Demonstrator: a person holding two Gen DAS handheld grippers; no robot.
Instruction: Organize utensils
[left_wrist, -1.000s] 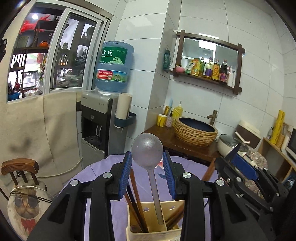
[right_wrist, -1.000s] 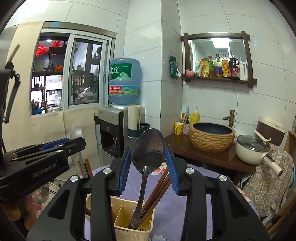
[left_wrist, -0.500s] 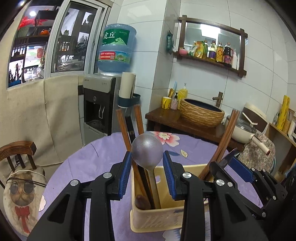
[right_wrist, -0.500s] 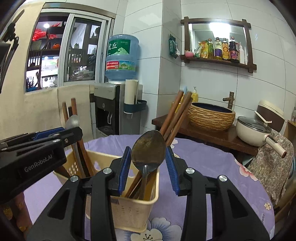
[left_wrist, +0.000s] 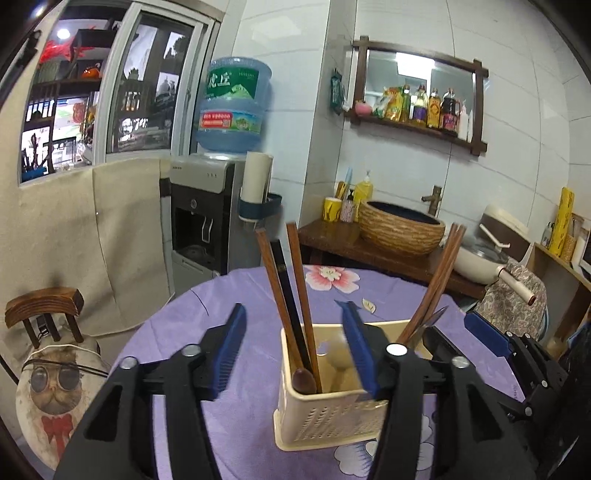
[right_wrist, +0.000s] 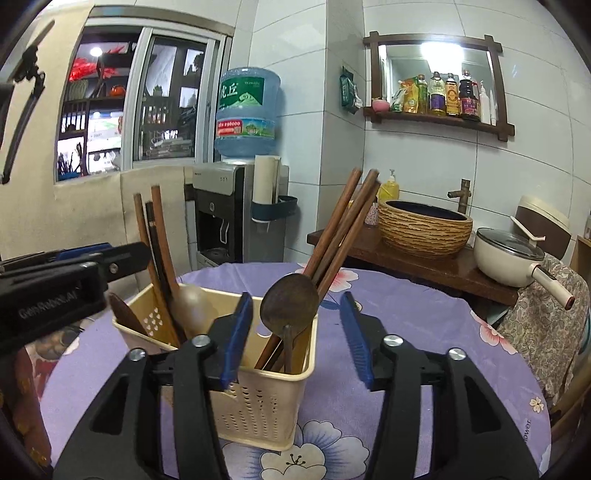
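Purple floral tabletop (right_wrist: 424, 332) carries the cream utensil basket (right_wrist: 266, 402); both hand-held grippers, left (left_wrist: 291, 350) and right (right_wrist: 295, 336), are opening, having released 2 spoons (right_wrist: 290, 306) now standing inside.

one basket (right_wrist: 258, 402), two spoons (right_wrist: 290, 306) (six chopsticks (right_wrist: 332, 236), maybe)

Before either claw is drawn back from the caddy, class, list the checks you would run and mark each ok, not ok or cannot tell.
1. Right claw off the dark spoon: ok, jaws opening, pads apart from it.
2. Left claw off the pale spoon: ok, jaws opening.
3. Both spoons inside the caddy: ok.
4. Chopsticks in the caddy: ok, leaning.
5. Caddy upright on the tablecloth: ok.
6. Spoons settled to the bottom: cannot tell.
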